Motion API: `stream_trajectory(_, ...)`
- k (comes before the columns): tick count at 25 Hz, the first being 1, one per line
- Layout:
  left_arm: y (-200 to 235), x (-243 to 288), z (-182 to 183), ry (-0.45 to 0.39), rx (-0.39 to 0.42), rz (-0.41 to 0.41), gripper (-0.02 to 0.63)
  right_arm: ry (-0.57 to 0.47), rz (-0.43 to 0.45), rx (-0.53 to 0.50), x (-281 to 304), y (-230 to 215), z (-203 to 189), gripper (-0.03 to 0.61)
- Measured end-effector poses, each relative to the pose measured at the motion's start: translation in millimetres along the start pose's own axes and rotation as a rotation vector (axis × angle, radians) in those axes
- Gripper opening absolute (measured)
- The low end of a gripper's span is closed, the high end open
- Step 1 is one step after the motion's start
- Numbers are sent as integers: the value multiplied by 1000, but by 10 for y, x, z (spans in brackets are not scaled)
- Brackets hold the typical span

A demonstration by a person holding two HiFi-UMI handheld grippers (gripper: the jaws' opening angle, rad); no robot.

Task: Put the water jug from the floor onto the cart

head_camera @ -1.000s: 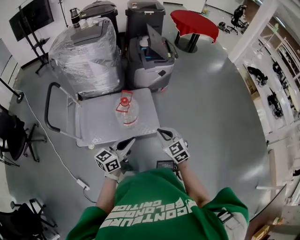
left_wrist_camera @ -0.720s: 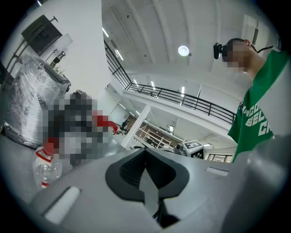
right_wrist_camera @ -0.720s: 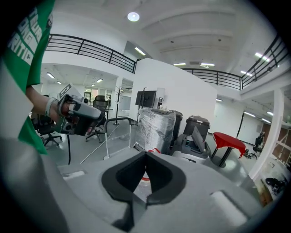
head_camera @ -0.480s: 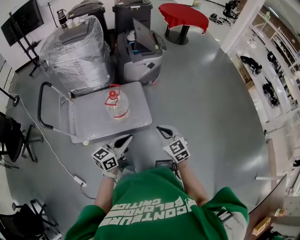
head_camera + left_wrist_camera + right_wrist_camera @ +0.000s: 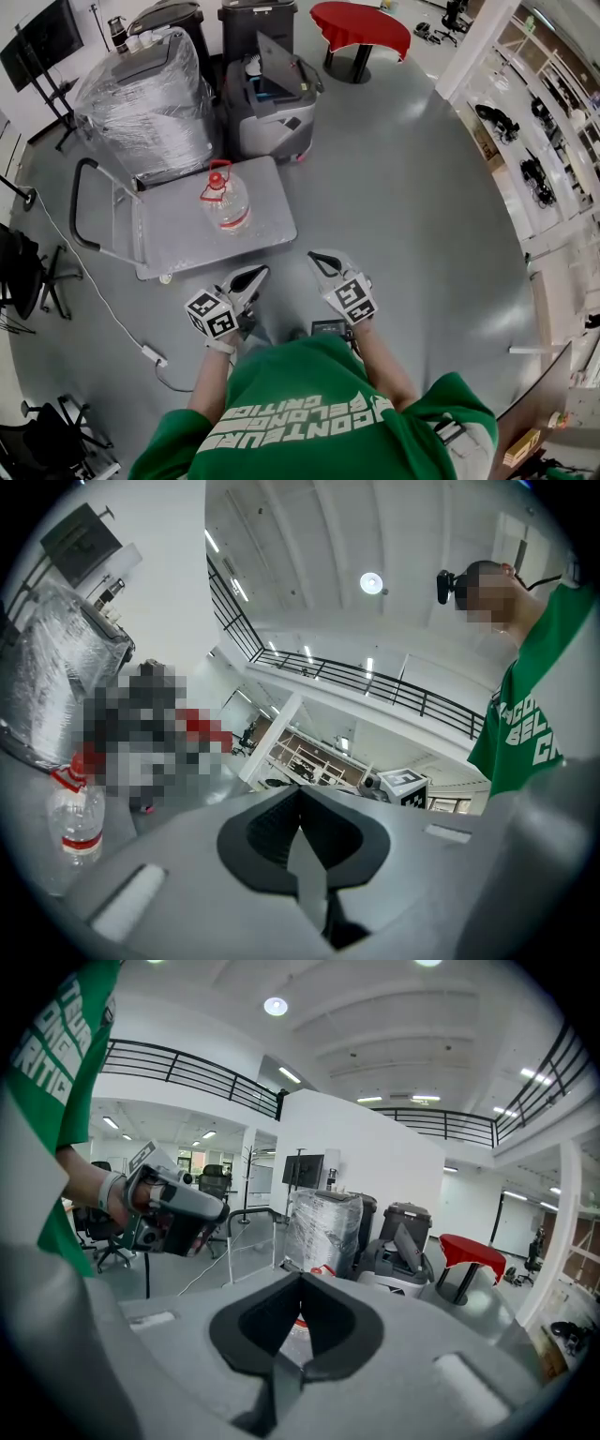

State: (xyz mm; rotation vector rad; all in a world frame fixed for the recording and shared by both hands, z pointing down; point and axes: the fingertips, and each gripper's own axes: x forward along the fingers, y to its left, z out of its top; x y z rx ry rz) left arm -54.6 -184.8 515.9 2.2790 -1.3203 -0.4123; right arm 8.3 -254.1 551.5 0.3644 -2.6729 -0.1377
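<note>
The water jug [image 5: 225, 202] stands upright on the cart [image 5: 178, 242], at its far edge. A plastic-wrapped machine [image 5: 145, 103] and a grey open-lid unit [image 5: 272, 98] stand just behind the cart, and open floor [image 5: 412, 234] lies between the cart and both grippers. The left gripper [image 5: 251, 275] and right gripper [image 5: 322, 262] are fully closed and hold nothing; the gripper views, unlike the head view, show a balcony railing [image 5: 187, 1068] high above the cart. Compared with one second earlier, both grippers lie farther back from the cart's near edge.
</note>
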Motion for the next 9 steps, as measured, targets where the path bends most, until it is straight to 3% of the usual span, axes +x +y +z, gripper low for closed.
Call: stream_trajectory(9, -158, 93, -119, 1, 11, -4, 14, 7, -10, -1, -210, -54, -159, -8)
